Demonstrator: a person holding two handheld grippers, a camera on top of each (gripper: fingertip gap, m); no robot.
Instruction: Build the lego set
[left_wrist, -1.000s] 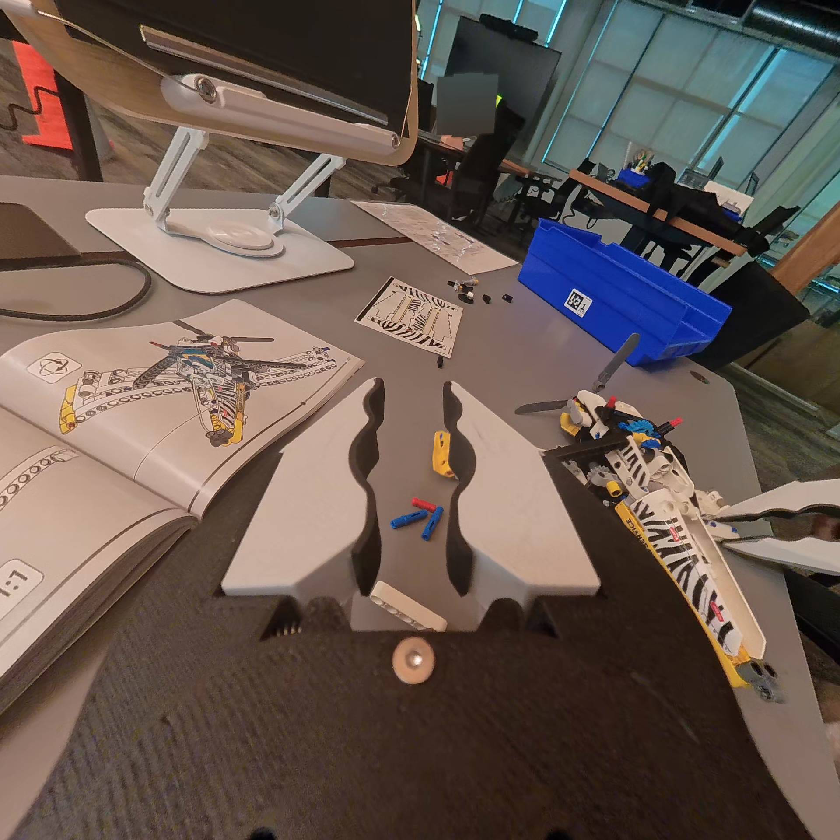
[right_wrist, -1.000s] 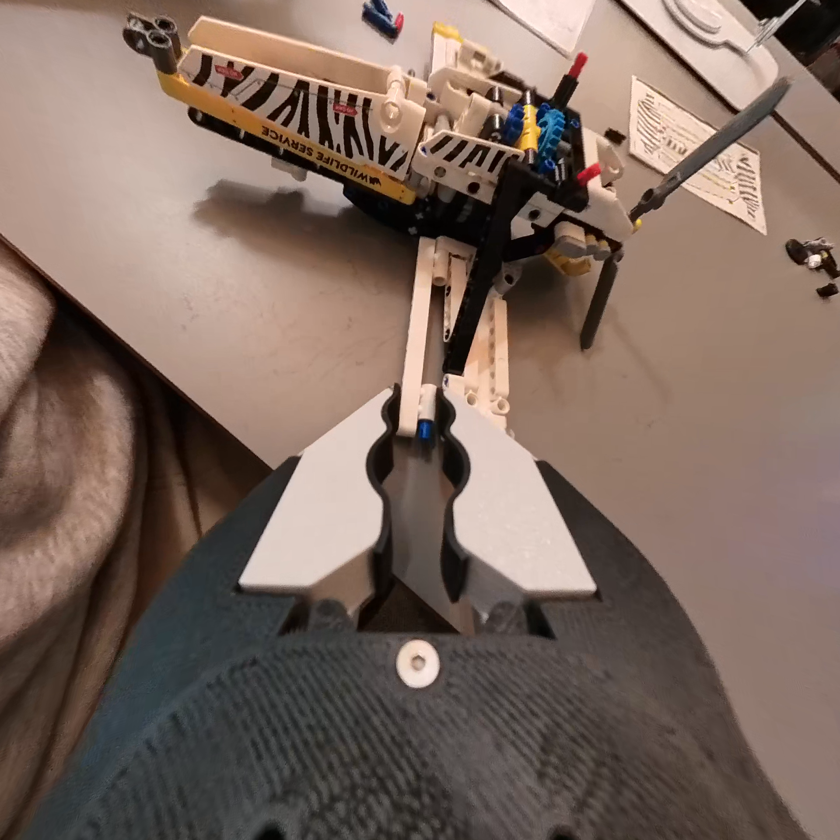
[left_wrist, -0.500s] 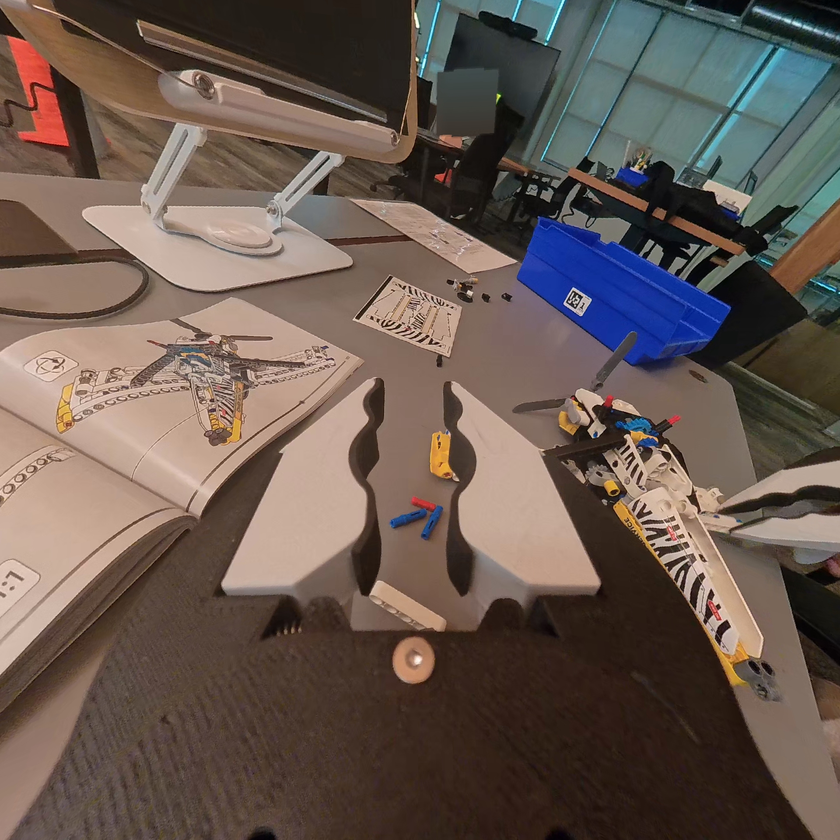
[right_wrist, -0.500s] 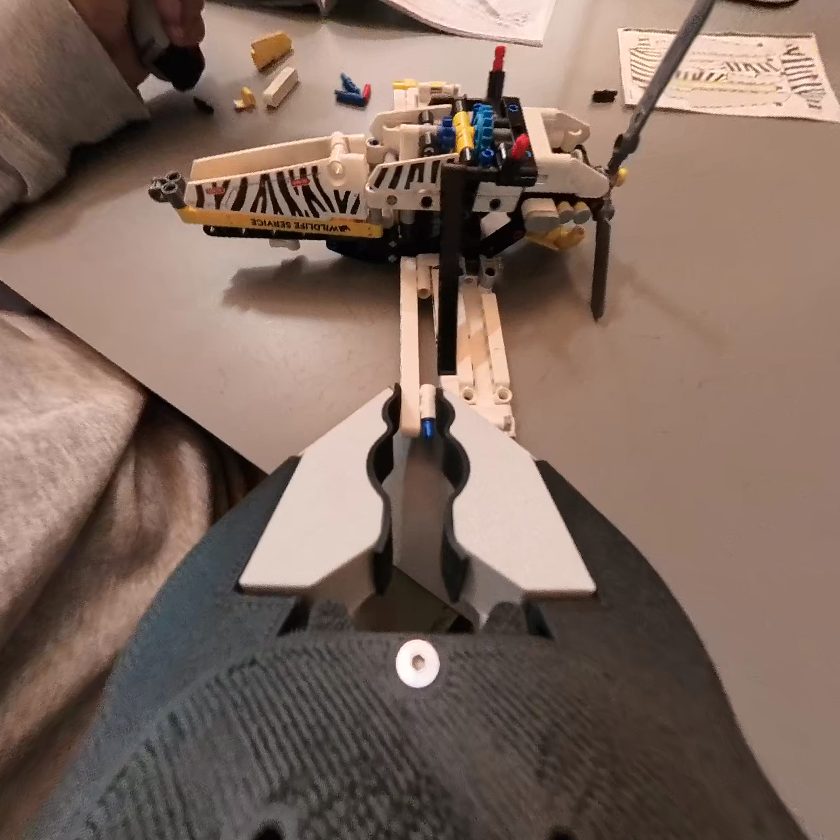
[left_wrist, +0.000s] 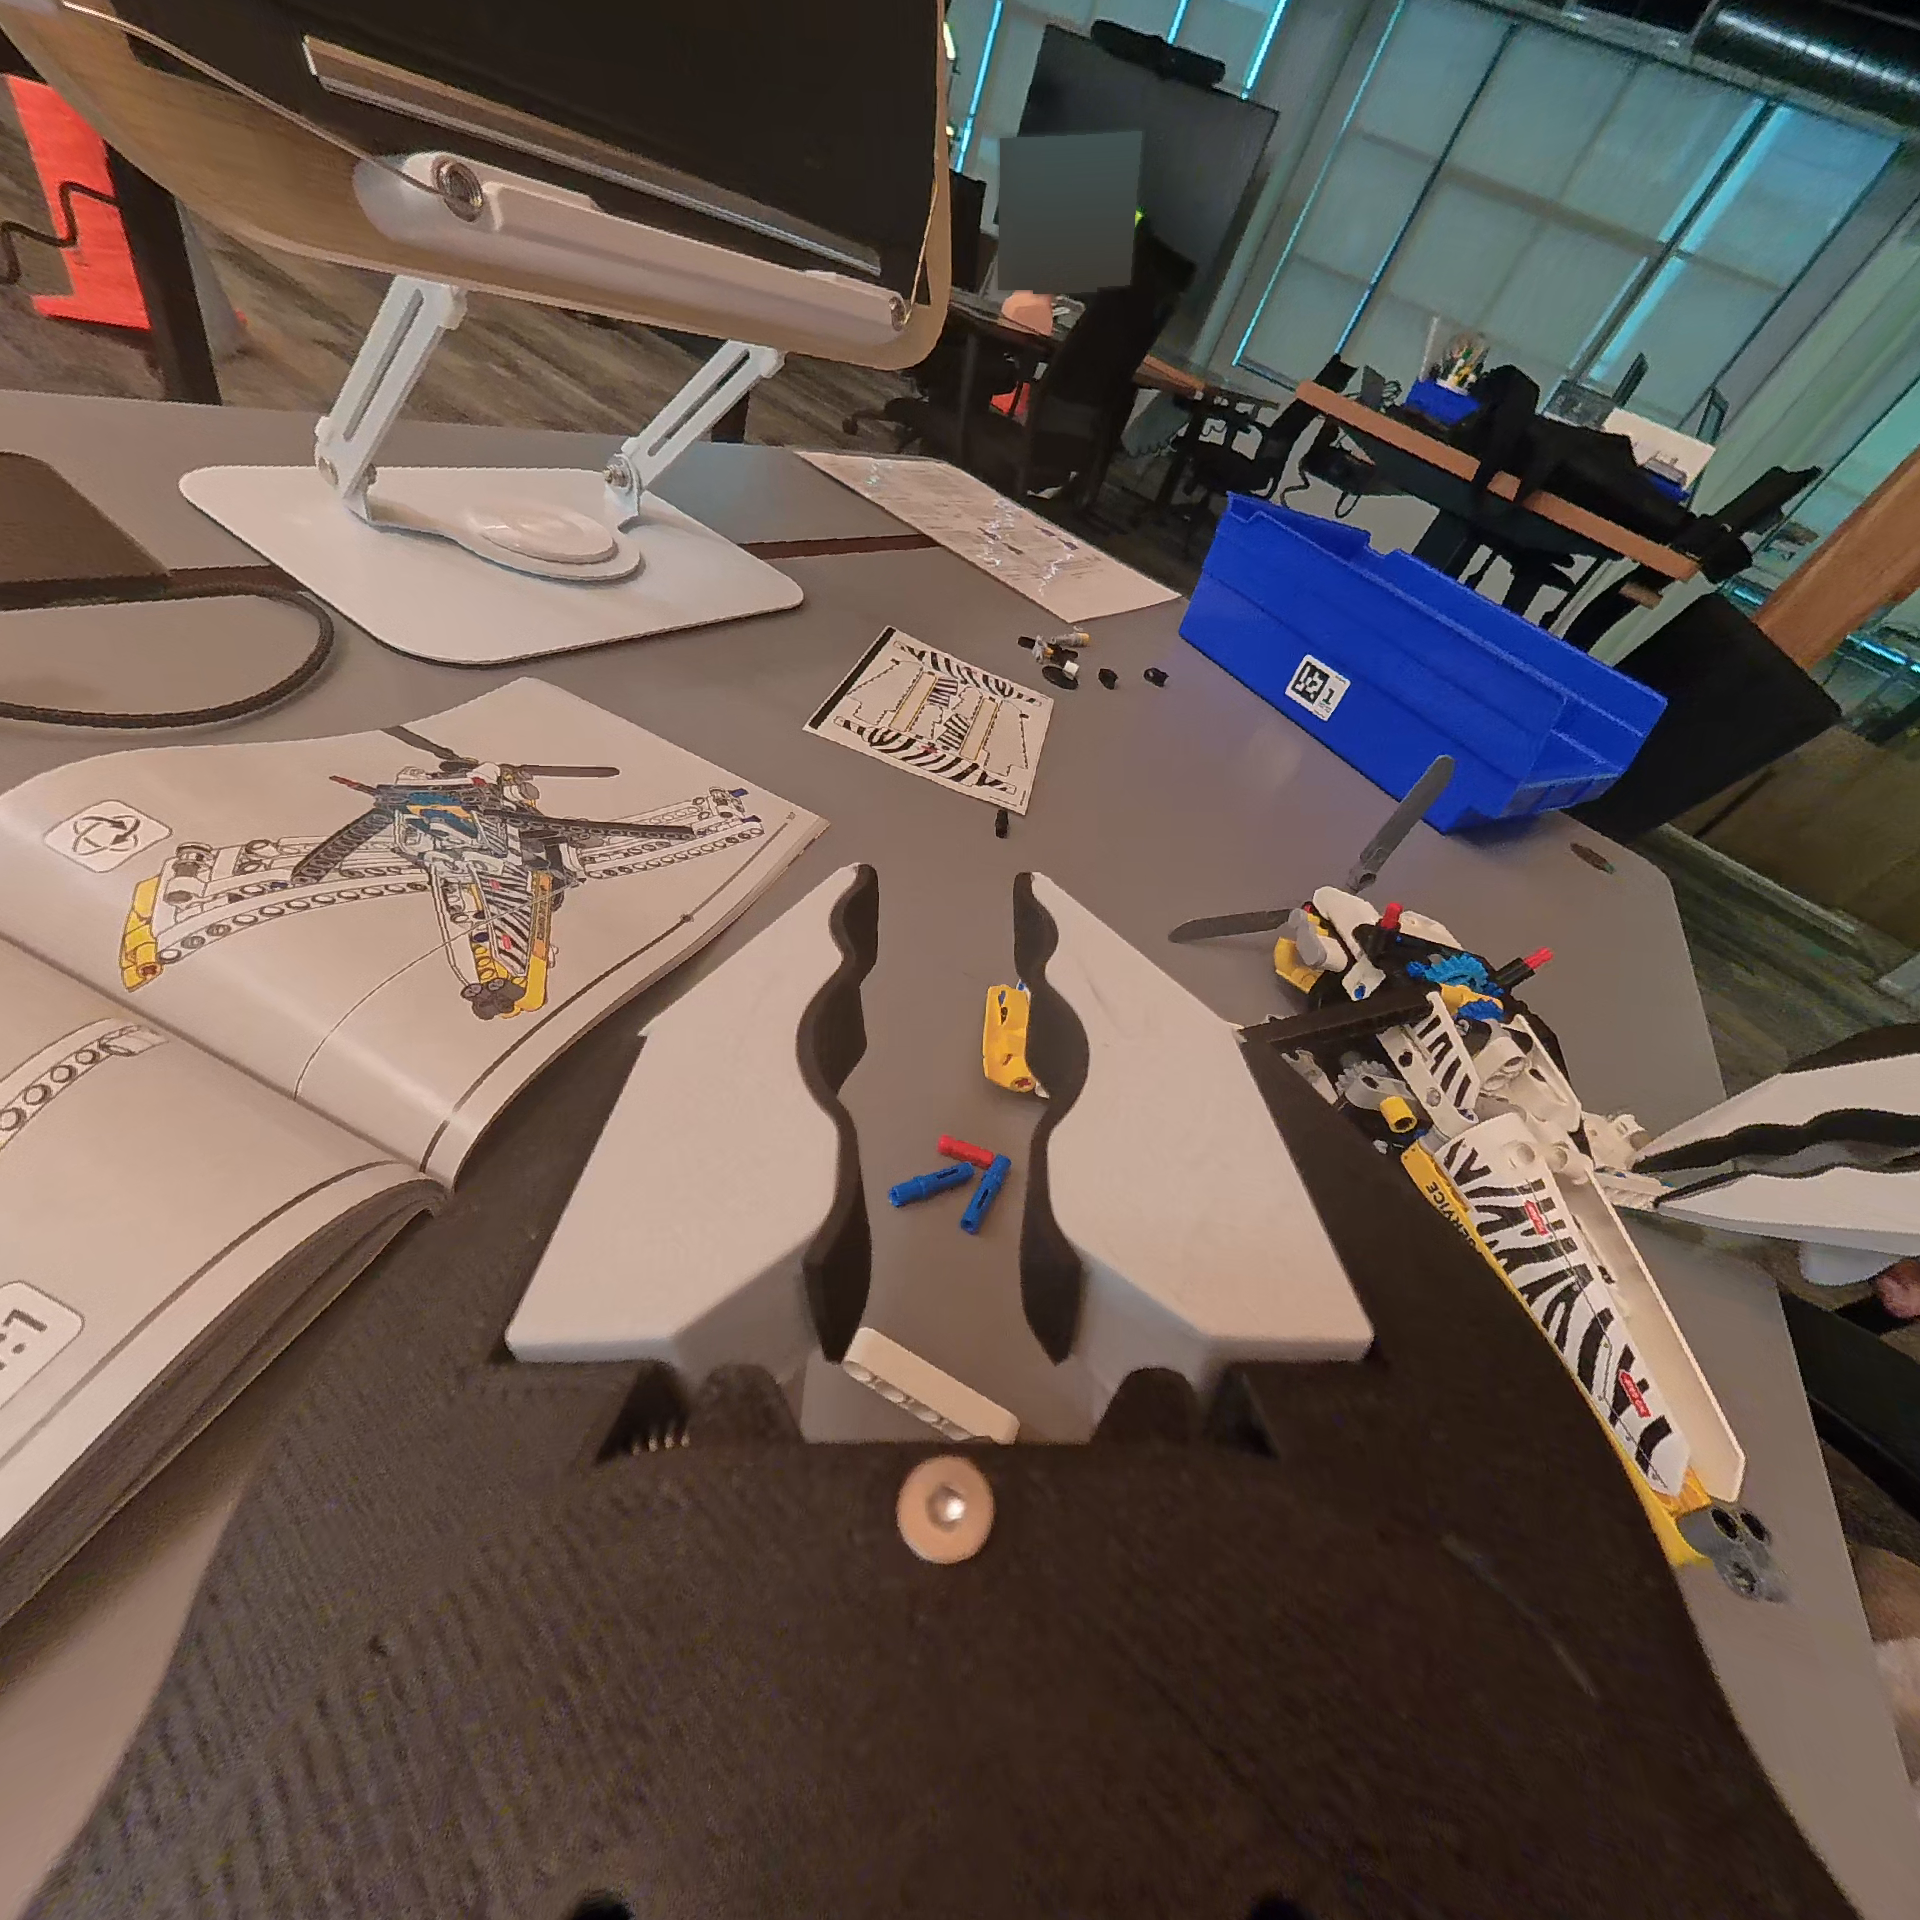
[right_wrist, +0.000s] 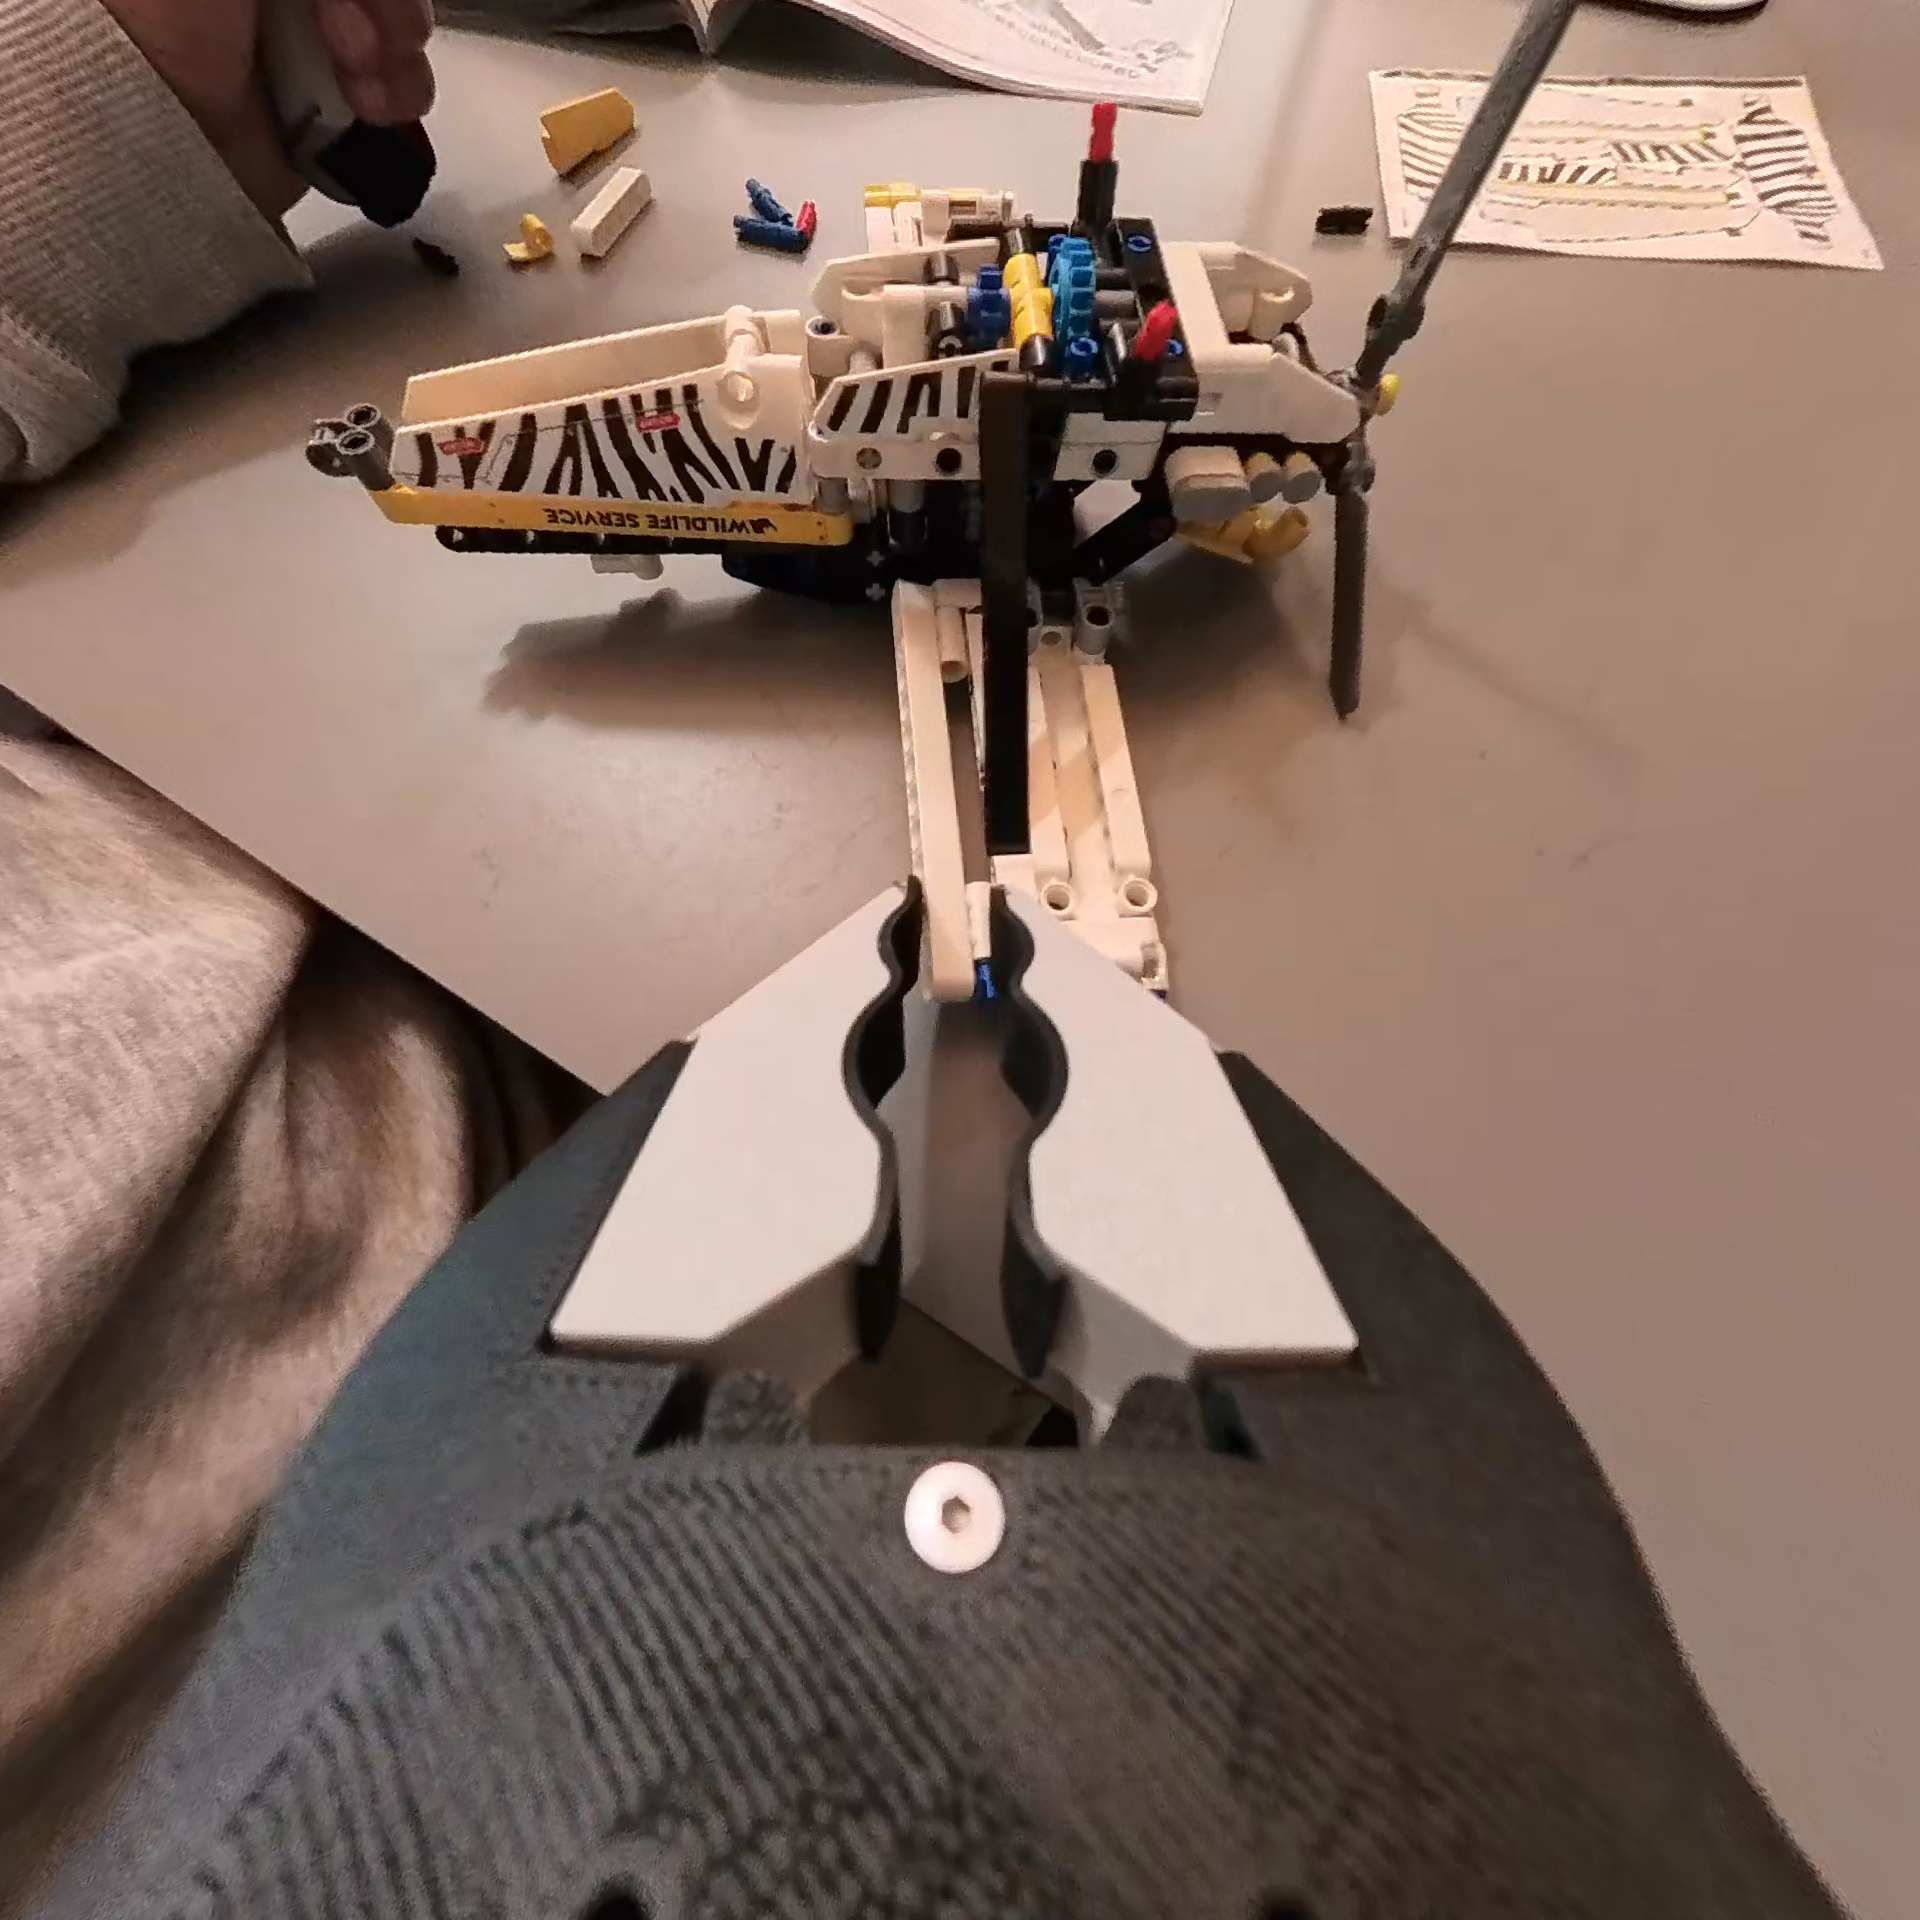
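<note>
The zebra-striped Lego plane model (right_wrist: 790, 457) stands on the grey table (right_wrist: 1558, 935), and it also shows in the left wrist view (left_wrist: 1538, 1236). My right gripper (right_wrist: 961, 914) is shut on the end of the model's white wing beam (right_wrist: 948, 935), which carries a blue pin. My left gripper (left_wrist: 943, 894) is open and empty, low over the table. Between its fingers lie a yellow piece (left_wrist: 1006, 1034), blue and red pins (left_wrist: 951, 1179) and a white beam (left_wrist: 925, 1397). The same loose pieces show in the right wrist view (right_wrist: 613, 208), behind the model.
An open instruction booklet (left_wrist: 312, 935) lies at the left. A sticker sheet (left_wrist: 935, 717), small black parts (left_wrist: 1081, 665), a blue bin (left_wrist: 1455, 686) and a white tablet stand (left_wrist: 488, 561) stand farther back. The table's near edge (right_wrist: 312, 883) runs beside a person's beige sleeve (right_wrist: 156, 1143). Spacing between my two grippers at the tips: around 30 cm.
The right gripper has swung round with the wing beam in it, so the model now sits side-on and more centred in its view. The left gripper has barely moved.
</note>
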